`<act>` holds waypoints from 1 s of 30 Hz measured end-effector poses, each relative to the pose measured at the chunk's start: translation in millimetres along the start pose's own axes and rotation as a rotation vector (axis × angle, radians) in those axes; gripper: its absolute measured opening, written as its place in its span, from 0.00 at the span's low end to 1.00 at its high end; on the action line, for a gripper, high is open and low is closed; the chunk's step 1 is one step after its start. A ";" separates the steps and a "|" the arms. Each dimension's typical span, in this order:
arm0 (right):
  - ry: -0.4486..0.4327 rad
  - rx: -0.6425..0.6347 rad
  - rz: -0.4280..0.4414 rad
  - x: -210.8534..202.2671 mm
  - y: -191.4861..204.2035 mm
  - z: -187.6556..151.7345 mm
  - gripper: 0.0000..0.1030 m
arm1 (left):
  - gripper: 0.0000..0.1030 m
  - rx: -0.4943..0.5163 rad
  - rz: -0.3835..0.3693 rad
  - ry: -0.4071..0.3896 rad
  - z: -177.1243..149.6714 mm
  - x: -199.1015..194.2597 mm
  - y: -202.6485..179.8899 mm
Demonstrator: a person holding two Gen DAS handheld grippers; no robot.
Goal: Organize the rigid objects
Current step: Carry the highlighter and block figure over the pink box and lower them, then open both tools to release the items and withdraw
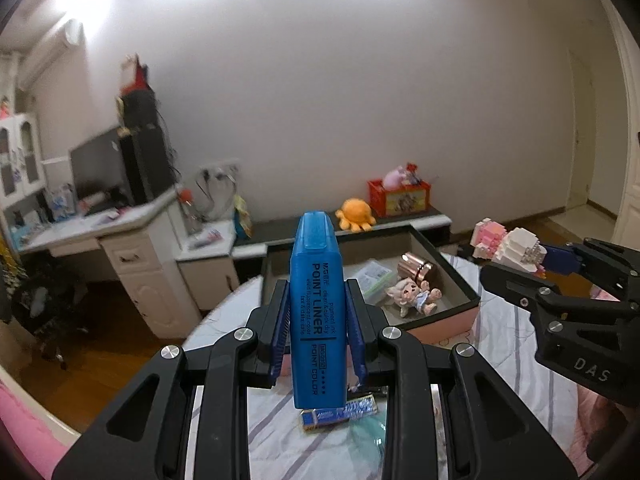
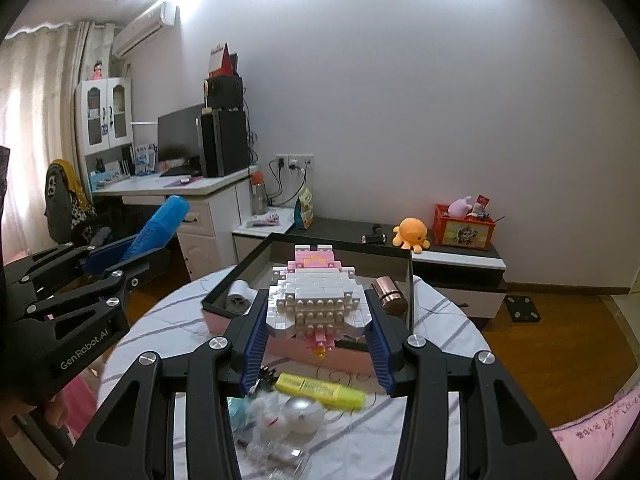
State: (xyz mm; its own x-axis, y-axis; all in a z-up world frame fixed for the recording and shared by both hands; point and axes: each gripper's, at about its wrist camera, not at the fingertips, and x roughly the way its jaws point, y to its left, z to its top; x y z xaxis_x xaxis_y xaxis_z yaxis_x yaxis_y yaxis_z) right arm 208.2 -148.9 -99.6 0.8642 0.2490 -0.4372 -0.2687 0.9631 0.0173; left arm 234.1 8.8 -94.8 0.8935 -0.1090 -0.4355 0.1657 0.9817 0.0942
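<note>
Box (image 1: 434, 318) on round table (image 2: 168, 320), doll (image 1: 416, 294) and jar (image 1: 416, 266) inside, highlighter (image 2: 320, 390) before box

A blue highlighter (image 1: 317, 312) is held upright and a white-and-pink brick figure (image 2: 318, 300) aloft, near the open box (image 1: 460, 276).

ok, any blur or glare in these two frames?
Left wrist: ceiling glare up top, desk side smeared, blue highlighter sharp in the left gripper. Right wrist: glare up top, brick figure sharp in the right gripper, clear items below blurred.
</note>
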 end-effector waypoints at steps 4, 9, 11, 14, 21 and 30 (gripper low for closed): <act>0.073 -0.010 -0.009 45.3 -11.1 1.3 0.45 | 0.26 0.008 -0.024 0.093 1.2 57.9 4.3; 0.184 -0.010 -0.003 98.1 -22.4 -9.7 0.45 | 0.26 0.012 -0.063 0.216 -10.1 122.5 1.0; 0.221 -0.007 0.009 113.8 -24.2 -14.3 0.45 | 0.26 0.013 -0.073 0.255 -14.7 142.9 -2.2; 0.257 -0.018 0.024 135.2 -20.8 -17.5 0.45 | 0.26 0.027 -0.071 0.294 -19.9 166.4 -7.1; 0.296 -0.038 0.041 161.8 -14.6 -21.4 0.45 | 0.27 0.020 -0.056 0.338 -27.6 192.6 -4.4; 0.258 0.004 0.030 140.2 -17.8 -14.2 0.60 | 0.77 -0.035 -0.031 0.258 -17.2 157.0 9.0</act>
State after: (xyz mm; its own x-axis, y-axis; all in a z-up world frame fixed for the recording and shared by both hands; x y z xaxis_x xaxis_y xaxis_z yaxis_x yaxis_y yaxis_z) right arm 328.2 -132.6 -173.9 0.7185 0.2435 -0.6516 -0.2907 0.9561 0.0367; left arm 368.7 3.1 -177.7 0.7515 -0.0997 -0.6522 0.1723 0.9839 0.0481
